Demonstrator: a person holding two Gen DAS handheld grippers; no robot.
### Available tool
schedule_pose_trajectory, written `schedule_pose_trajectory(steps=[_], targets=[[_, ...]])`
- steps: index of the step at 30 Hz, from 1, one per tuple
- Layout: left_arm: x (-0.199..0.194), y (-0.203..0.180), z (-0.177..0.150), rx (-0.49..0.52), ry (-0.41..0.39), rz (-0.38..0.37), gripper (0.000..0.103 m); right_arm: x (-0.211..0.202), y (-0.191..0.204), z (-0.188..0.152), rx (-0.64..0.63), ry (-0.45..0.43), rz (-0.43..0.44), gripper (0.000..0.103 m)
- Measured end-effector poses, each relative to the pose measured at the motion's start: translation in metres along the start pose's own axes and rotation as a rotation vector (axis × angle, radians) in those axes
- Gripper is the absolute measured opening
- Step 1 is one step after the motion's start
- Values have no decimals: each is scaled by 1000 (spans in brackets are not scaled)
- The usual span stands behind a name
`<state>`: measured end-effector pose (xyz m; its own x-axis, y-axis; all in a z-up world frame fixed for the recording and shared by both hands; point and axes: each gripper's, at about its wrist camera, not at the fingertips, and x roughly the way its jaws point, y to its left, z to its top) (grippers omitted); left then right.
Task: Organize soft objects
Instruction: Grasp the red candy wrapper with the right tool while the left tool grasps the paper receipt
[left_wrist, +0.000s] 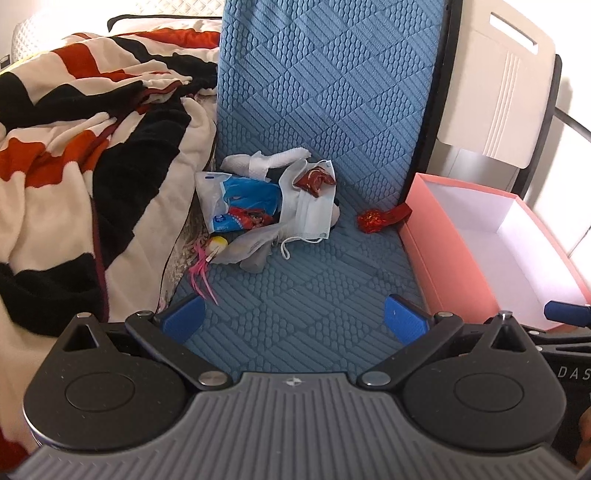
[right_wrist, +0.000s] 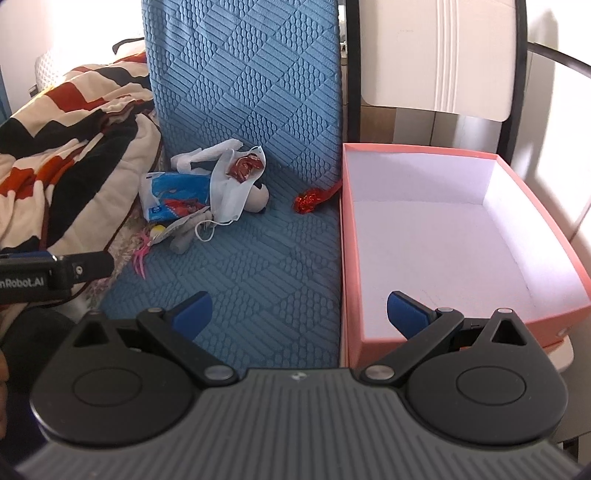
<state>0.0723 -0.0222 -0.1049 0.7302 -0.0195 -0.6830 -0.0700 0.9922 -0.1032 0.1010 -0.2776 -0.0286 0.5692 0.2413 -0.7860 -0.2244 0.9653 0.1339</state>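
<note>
Nothing is being held yet: the left claw (left_wrist: 295, 317) is being carried spread wide above the blue quilted mat (left_wrist: 314, 277), and the right claw (right_wrist: 299, 314) is likewise spread, empty, hanging over the near edge of the open pink cardboard box with a white inside (right_wrist: 517, 321). Judging from the task, the step in hand is a first pick from the heap of soft things, to be dropped into that box.

The pick is probably best begun with the loose piece: the small crumpled red foil wrapper (left_wrist: 373, 220) is lying alone on the mat, just beside the box's far left corner (an easy reach for the right claw). It should be pinched at its bunched body, not at its thin tail, which is likely to slip.

The rest is lying in one tangle to the left of the box, well apart from it, against the cream, red and black fleece blanket (left_wrist: 74, 166). There a white pleated face mask (left_wrist: 306, 214) is being draped over a white and black plush toy (right_wrist: 258, 201), with a dark red crumpled packet (left_wrist: 314, 181) resting on top; beside the mask a blue and white plastic pouch (left_wrist: 240, 199), a white crumpled tissue (left_wrist: 266, 160), a grey limp cloth (left_wrist: 251, 251) and a pink feathered trinket (left_wrist: 201, 273) are being crowded together. The mask's ear loops (trailing over the cloth) may drag neighbours along, so the top packet is better lifted first.
</note>
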Motion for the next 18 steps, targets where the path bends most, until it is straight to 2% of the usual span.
schedule_pose_trajectory(steps=[18], targets=[[78, 18, 19, -9, 26, 53, 103, 76, 7, 27, -8, 7, 29, 103]])
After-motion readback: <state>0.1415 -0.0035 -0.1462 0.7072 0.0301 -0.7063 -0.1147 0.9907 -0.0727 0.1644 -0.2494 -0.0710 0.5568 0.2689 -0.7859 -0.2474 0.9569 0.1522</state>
